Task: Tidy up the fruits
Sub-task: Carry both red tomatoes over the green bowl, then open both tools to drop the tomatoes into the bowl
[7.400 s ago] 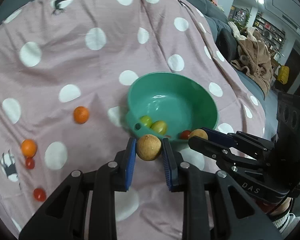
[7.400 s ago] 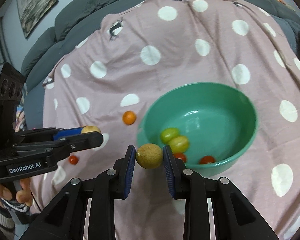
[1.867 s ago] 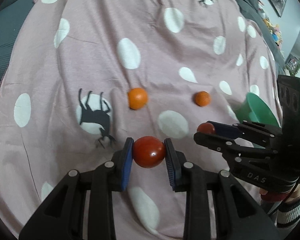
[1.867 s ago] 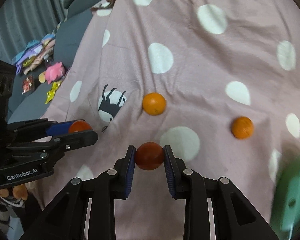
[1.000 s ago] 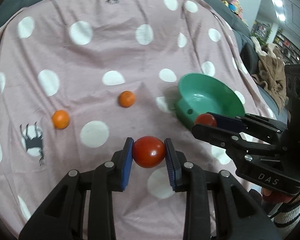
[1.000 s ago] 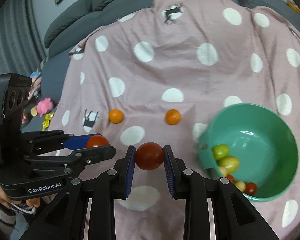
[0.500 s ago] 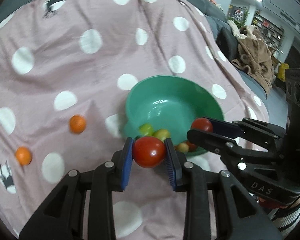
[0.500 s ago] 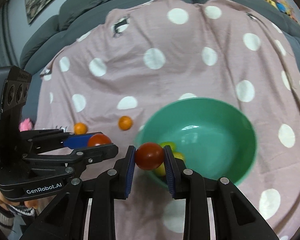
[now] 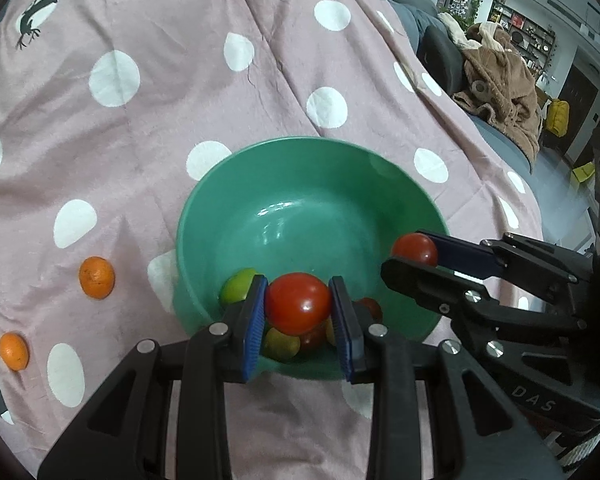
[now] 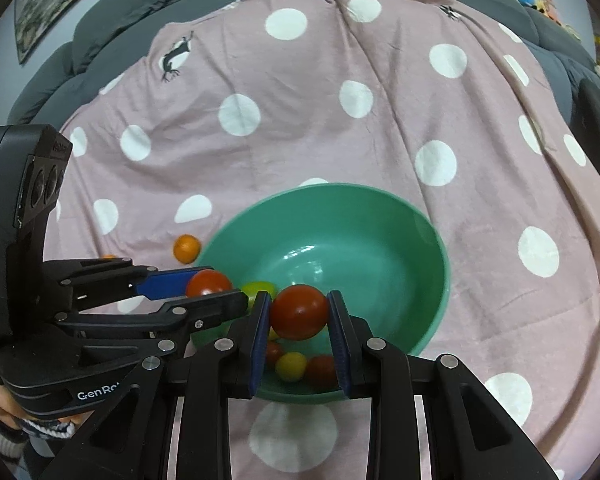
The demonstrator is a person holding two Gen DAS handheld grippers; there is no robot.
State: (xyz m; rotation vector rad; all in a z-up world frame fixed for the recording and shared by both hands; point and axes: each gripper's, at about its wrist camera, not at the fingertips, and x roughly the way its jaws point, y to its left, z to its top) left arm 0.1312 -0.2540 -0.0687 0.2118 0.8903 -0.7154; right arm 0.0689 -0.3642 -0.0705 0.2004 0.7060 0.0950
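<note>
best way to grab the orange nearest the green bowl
Pinch the orange across its widest middle, coming straight down from above. It is round and sits alone on the spotted cloth, clear of the bowl, so both sides are free for the fingers.

Dusty pink cloth [image 9: 260, 92] with white polka dots and a few black deer silhouettes. Teal-green bowl [image 9: 312, 168], glossy inside. Red tomato [image 9: 298, 303] between blue pads [image 9: 255, 328] of black left gripper [image 9: 298, 308]; another red tomato [image 10: 299, 312] in black right gripper [image 10: 299, 316]. Yellow-green and red fruits [image 10: 291, 366] in bowl. Two orange citrus fruits [image 9: 97, 277] on cloth. Grey sofa [image 10: 140, 8] behind.
</note>
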